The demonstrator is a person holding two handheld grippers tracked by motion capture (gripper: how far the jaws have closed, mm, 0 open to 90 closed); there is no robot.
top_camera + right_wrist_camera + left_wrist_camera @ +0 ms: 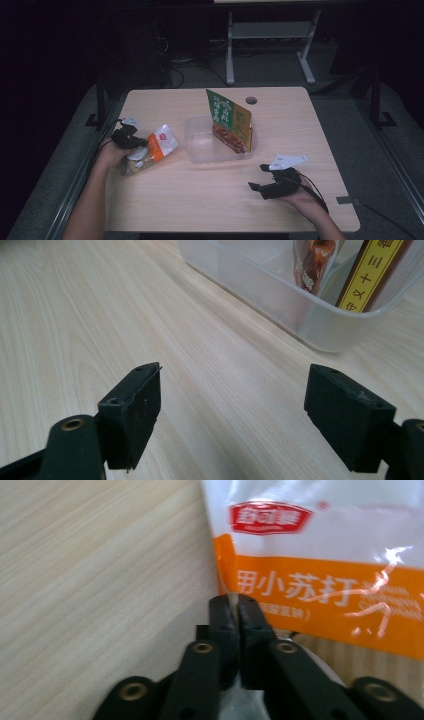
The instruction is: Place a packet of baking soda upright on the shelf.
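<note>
- Orange-and-white snack packet [155, 148] lies flat on the left part of the wooden worktop [200, 200], just beside the clear plastic tub [200, 145] and apart from it.
- Left gripper [238, 611] has its fingers clenched on the near edge of that packet; in the left gripper view the film is pinched between the two black pads, and the packet's red logo and orange band run up and away from them.
- Judging by this, the step in hand is the pick-up of the second packet: it is gripped but not yet lifted off the worktop.
- Green-and-yellow packet [230, 120] already stands tilted in the right end of the tub, leaning on its far wall, so the tub's left half is free.
- Next move, as I read it: lift the packet clear of the worktop, carry it right over the tub's near rim, and let it down into the free half without knocking the leaning packet.
- The pinch sits on a thin edge, so the packet may swing or slip on the way up.
- Right gripper [261, 178] rests low on the worktop near the tub's right corner, fingers released and wide with nothing between them.
- Count: two packets, one tub, two grippers, one worktop.
</note>
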